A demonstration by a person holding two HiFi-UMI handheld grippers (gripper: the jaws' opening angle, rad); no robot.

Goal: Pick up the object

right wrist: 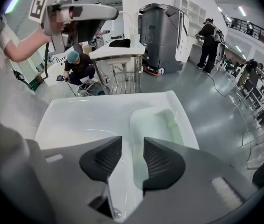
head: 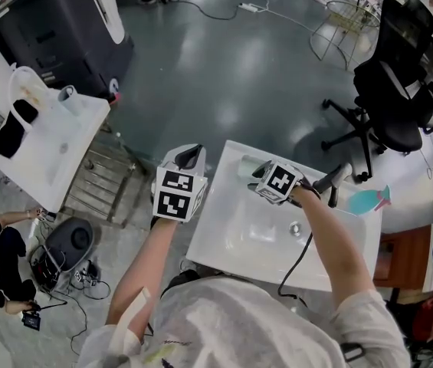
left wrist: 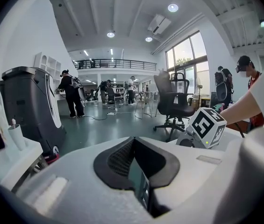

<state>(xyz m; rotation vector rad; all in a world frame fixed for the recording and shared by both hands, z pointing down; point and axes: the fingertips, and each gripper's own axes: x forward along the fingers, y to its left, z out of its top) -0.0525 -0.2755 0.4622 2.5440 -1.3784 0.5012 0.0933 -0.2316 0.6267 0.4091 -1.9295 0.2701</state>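
In the head view the left gripper point(head: 191, 153) was held aside at the white basin's point(head: 224, 240) ten o'clock, seemingly to leave room, and the right gripper point(head: 264, 173) was tipped down over the pale green tray point(head: 245, 162) at eleven o'clock. In the left gripper view the jaws were seen pressed together, empty. In the right gripper view the jaws were partly spread, with the tray's left rim in the gap at twelve o'clock, not yet pinched.
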